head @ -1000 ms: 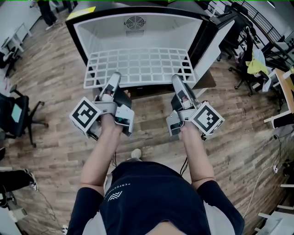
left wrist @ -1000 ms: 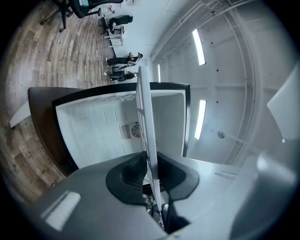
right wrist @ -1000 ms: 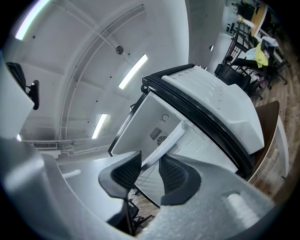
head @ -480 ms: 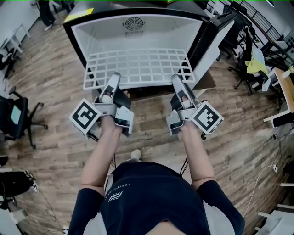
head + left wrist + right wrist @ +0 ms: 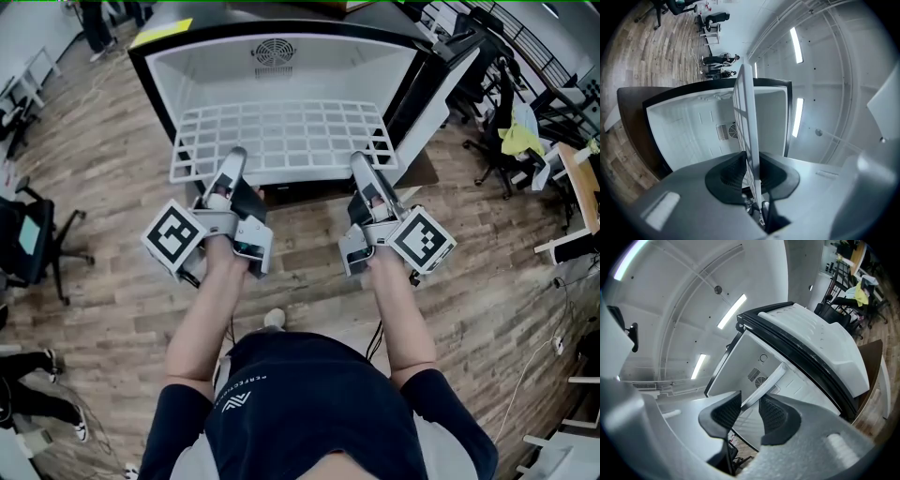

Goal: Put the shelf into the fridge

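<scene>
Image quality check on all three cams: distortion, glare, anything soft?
Head view: mild barrel bend toward the edges, even light, shelf and fridge sharp, no glare. Left gripper view: heavy fisheye, black corners, ceiling lights blown out, left tool body soft up close. Right gripper view: same fisheye and blown lights, fridge frame bowed, right tool foreground soft.

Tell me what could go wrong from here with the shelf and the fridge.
The left claw and right claw pinch only the near edge of the shelf, so its far end may sag or twist out of the grip. The shelf looks almost as wide as the inside of the fridge; a corner could catch on a side wall.
</scene>
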`<move>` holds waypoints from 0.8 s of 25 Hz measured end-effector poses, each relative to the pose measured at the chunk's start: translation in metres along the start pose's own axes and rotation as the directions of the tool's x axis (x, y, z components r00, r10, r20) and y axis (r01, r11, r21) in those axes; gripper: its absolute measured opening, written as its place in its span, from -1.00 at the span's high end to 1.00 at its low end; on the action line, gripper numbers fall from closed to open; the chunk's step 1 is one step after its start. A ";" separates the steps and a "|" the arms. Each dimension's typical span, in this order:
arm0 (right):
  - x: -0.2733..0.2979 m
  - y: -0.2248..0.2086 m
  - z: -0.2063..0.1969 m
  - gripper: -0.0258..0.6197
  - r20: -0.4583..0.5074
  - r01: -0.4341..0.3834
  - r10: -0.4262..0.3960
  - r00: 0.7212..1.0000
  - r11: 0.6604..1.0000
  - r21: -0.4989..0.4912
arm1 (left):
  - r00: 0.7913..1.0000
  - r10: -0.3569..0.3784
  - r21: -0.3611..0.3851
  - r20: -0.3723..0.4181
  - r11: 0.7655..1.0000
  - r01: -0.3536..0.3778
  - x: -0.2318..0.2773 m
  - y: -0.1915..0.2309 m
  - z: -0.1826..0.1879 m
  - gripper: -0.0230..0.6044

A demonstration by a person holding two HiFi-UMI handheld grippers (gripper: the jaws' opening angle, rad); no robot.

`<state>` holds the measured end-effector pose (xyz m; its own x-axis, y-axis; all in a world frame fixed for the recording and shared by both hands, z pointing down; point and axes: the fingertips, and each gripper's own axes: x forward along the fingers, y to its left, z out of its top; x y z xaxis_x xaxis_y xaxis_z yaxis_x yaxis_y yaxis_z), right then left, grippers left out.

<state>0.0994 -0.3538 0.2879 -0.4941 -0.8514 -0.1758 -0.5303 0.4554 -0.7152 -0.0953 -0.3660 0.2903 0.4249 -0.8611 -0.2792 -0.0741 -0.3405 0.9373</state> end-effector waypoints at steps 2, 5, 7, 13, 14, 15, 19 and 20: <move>0.004 -0.003 0.002 0.55 0.001 0.005 -0.005 1.000 1.000 -0.012 | 1.000 0.000 0.006 -0.001 1.000 0.000 0.003 0.002 0.001 0.72; 0.007 -0.006 0.001 0.55 0.006 0.010 -0.010 1.000 1.000 0.008 | 1.000 0.000 0.009 -0.003 1.000 0.000 0.005 0.005 0.002 0.72; 0.010 -0.007 0.003 0.55 0.008 0.003 -0.003 1.000 1.000 0.001 | 1.000 -0.001 0.011 -0.004 1.000 0.001 0.008 0.006 0.002 0.72; 0.023 -0.014 0.009 0.55 0.012 0.012 -0.012 1.000 1.000 -0.020 | 1.000 0.001 0.020 -0.001 1.000 -0.001 0.020 0.010 0.009 0.71; 0.026 -0.015 0.009 0.54 0.013 0.015 -0.014 1.000 1.000 -0.020 | 1.000 0.000 0.022 0.000 1.000 0.000 0.022 0.011 0.010 0.71; 0.028 -0.017 0.010 0.54 0.015 0.018 -0.018 1.000 1.000 -0.018 | 1.000 -0.001 0.023 0.001 1.000 0.001 0.025 0.012 0.011 0.71; 0.037 -0.023 0.011 0.54 0.029 0.034 -0.034 0.999 0.999 -0.008 | 1.000 0.012 0.021 0.006 1.000 -0.012 0.033 0.018 0.016 0.72; 0.039 -0.024 0.012 0.54 0.032 0.038 -0.038 0.999 0.999 -0.007 | 1.000 0.014 0.022 0.004 1.000 -0.015 0.035 0.019 0.016 0.72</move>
<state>0.1011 -0.4008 0.2901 -0.4517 -0.8759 -0.1698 -0.5538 0.4245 -0.7164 -0.0967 -0.4085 0.2951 0.4199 -0.8675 -0.2665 -0.1002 -0.3362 0.9365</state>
